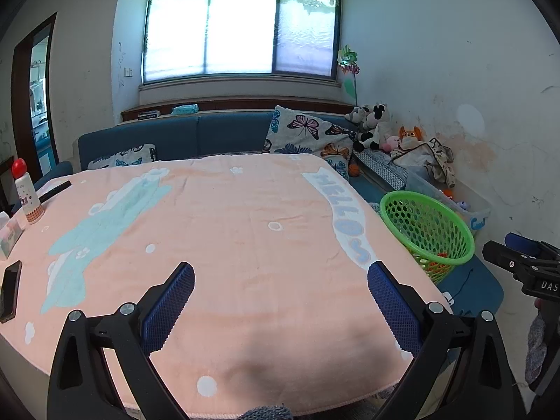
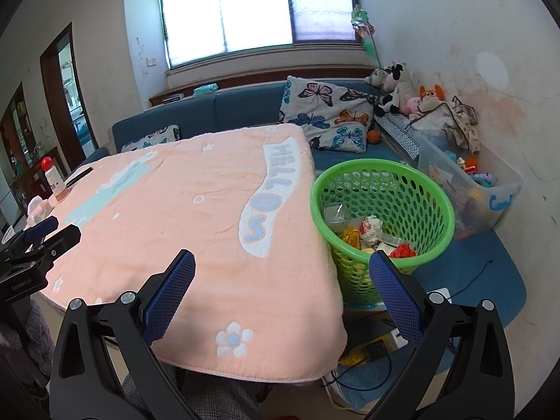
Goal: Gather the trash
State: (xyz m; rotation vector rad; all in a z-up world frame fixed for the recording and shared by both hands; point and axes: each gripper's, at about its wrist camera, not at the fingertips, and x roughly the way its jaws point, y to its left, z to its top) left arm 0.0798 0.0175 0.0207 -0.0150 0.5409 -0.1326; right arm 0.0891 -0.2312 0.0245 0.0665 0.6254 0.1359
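Observation:
A green mesh basket (image 2: 381,206) stands on the floor off the table's right edge, also seen as the basket (image 1: 427,231) in the left wrist view. It holds several pieces of trash (image 2: 371,234): crumpled wrappers, clear plastic, red and yellow scraps. My left gripper (image 1: 280,280) hangs open over the near middle of the pink-cloth table (image 1: 227,217), with nothing between its fingers. My right gripper (image 2: 281,269) is open and empty over the table's near right corner, its right finger in front of the basket's near rim. No trash shows on the cloth.
On the table's left edge are a red-capped bottle (image 1: 27,192), a phone (image 1: 9,290) and a tissue pack (image 1: 8,234). A blue sofa (image 1: 196,136) with butterfly pillows runs behind. A clear toy bin (image 2: 469,182) sits by the right wall. Cables and a power strip (image 2: 388,343) lie under the table corner.

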